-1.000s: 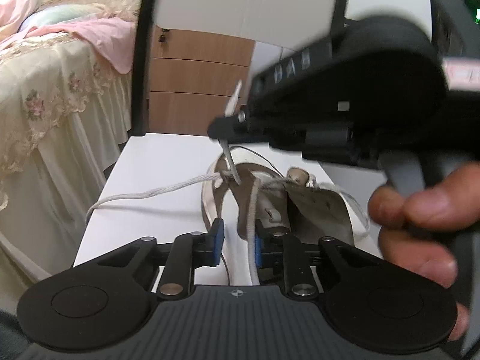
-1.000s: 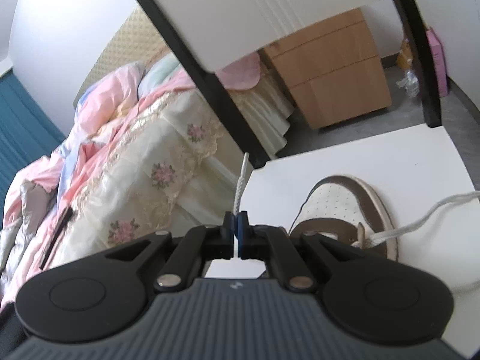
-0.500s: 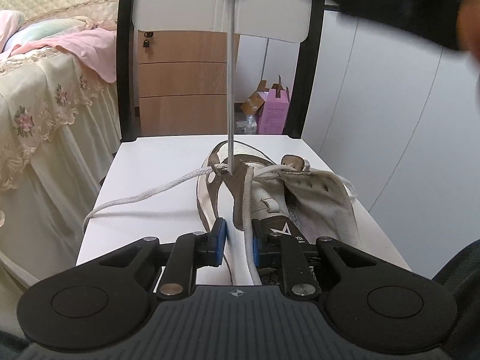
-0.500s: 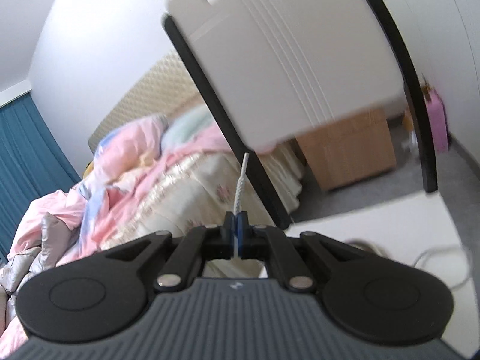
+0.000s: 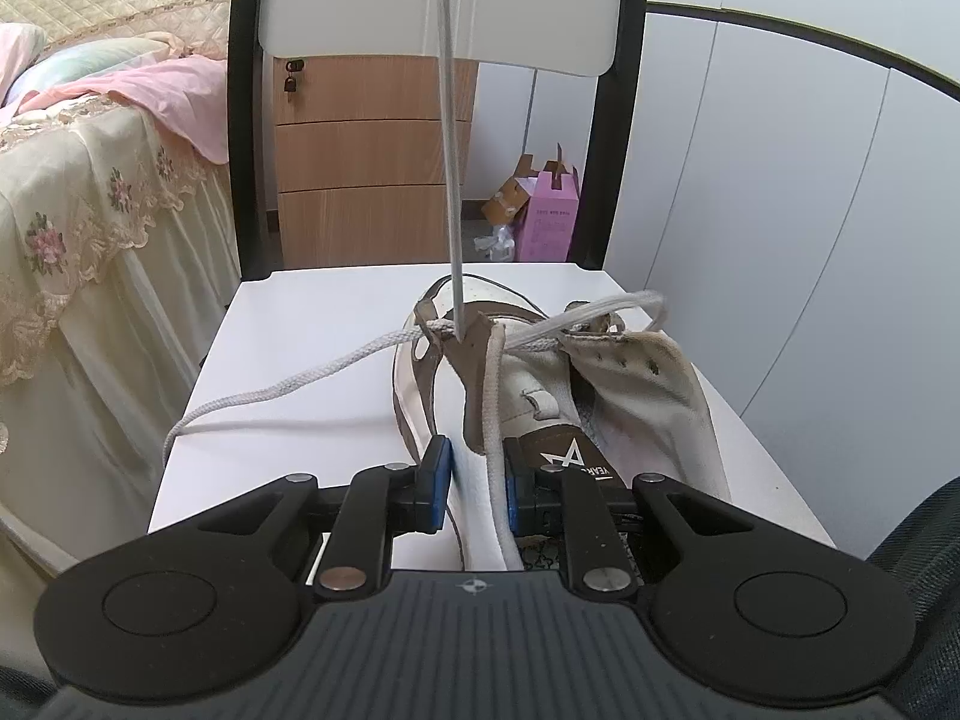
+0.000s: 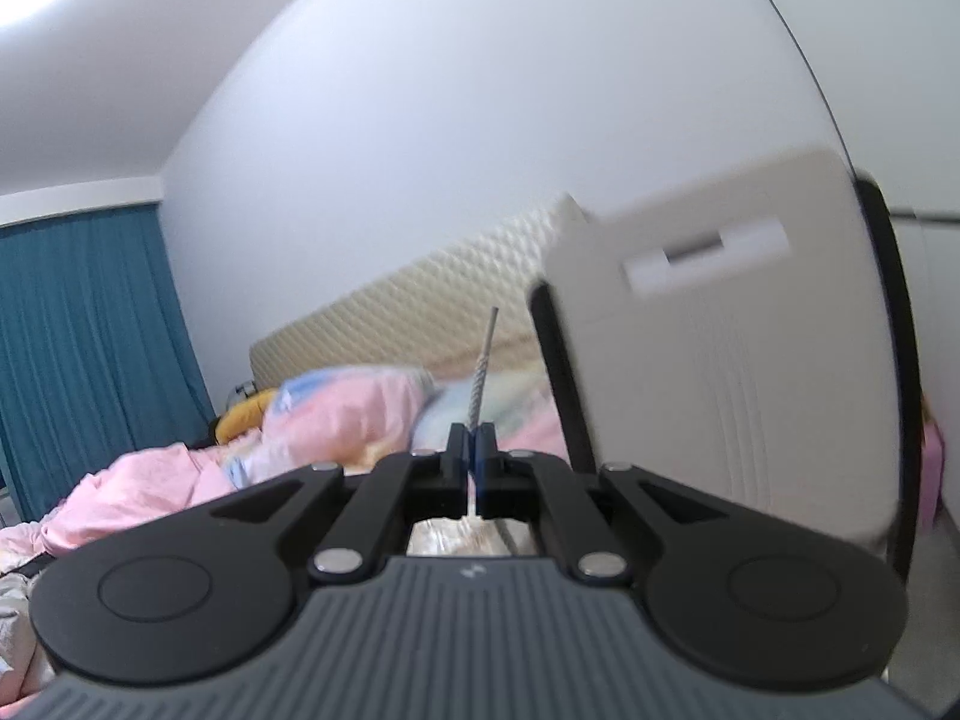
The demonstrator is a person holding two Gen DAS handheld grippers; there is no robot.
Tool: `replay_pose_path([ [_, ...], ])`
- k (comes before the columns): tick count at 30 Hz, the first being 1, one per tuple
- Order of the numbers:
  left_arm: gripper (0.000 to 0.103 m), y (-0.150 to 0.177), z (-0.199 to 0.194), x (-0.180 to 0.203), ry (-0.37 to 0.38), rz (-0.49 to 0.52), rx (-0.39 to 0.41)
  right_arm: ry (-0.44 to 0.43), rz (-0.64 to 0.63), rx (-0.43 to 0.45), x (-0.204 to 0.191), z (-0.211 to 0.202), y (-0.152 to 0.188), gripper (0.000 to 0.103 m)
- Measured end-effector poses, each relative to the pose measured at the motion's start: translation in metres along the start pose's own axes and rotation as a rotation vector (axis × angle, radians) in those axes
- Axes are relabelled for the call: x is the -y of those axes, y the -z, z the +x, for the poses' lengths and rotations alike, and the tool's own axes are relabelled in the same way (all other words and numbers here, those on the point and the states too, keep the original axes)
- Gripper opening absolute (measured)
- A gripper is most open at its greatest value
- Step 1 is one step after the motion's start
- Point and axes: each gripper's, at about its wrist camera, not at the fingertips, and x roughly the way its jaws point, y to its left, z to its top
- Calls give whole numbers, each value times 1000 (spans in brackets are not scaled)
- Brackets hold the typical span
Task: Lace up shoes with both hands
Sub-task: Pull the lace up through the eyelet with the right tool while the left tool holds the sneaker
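Your right tongs (image 6: 473, 441) clenched on the lace end (image 6: 480, 372), lace (image 5: 451, 180) taut above the shoe (image 5: 540, 372), your left tongs (image 5: 471, 477) gripping the shoe's side flap, on the tabletop (image 5: 312, 324).

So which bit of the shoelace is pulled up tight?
The stretch rising straight up from the shoe, by its left eyelets. The stretch trailing left lies slack on the chair seat.
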Motion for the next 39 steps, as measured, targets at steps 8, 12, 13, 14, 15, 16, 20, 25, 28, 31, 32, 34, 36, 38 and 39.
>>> replay_pose_path([
  [8, 20, 1, 1, -1, 5, 4, 1, -63, -91, 80, -36, 20, -52, 2],
  [12, 20, 1, 2, -2, 13, 6, -1, -113, -128, 103, -58, 30, -80, 2],
  [13, 20, 1, 2, -2, 15, 3, -2, -124, -133, 108, -64, 33, -86, 2],
  [14, 20, 1, 3, -3, 17, 1, -4, -138, -129, 112, -68, 35, -93, 2],
  [15, 20, 1, 3, -3, 18, -1, -5, -151, -124, 115, -72, 37, -100, 2],
  [16, 20, 1, 3, -3, 19, -2, -7, -163, -120, 120, -76, 38, -106, 2],
  [20, 20, 0, 4, -3, 28, 2, -11, -178, -157, 133, -94, 45, -127, 2],
  [25, 20, -1, 6, -4, 42, -3, -18, -191, -210, 113, -101, 58, -139, 2],
  [28, 20, -1, 6, -3, 43, 1, -19, -190, -218, 94, -101, 66, -138, 2],
  [31, 20, -1, 6, -4, 44, 1, -20, -193, -234, 51, -98, 75, -121, 2],
  [32, 20, -1, 6, -4, 45, -1, -20, -194, -229, 32, -95, 77, -113, 2],
  [34, 20, -1, 5, -5, 48, -8, -20, -186, -217, -9, -89, 80, -96, 2],
  [36, 21, -1, 5, -5, 48, -11, -17, -167, -201, -66, -78, 81, -73, 3],
  [38, 21, -1, 4, -5, 46, -7, -16, -142, -188, -131, -65, 82, -47, 3],
  [39, 21, -1, 4, -5, 45, -5, -15, -128, -170, -167, -56, 82, -32, 3],
])
